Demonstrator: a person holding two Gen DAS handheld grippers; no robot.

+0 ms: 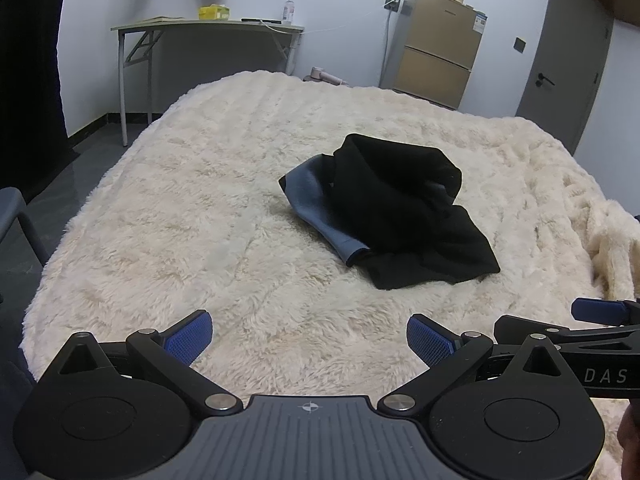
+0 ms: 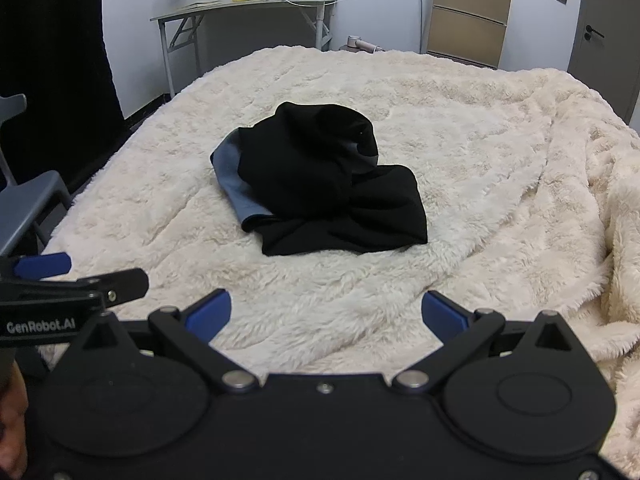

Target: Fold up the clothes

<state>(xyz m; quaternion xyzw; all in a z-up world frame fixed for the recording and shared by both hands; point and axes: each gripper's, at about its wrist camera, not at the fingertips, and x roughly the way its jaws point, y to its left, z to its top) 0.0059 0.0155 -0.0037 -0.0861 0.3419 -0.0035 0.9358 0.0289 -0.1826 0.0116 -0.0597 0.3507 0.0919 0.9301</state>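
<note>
While both tools hover low over the near edge of the fluffy blanket, your left gripper and right gripper are spread wide and carry nothing. The black garment lies crumpled mid-bed, ahead of both, right of the left tool's centre and roughly dead ahead of the right one. Its heap hides sleeves, hems and any clear long axis.

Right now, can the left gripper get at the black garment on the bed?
Probably yes. The left gripper is open and empty, and only bare cream blanket lies between it and the crumpled black garment. The right gripper sits beside it, not across the path.
</note>
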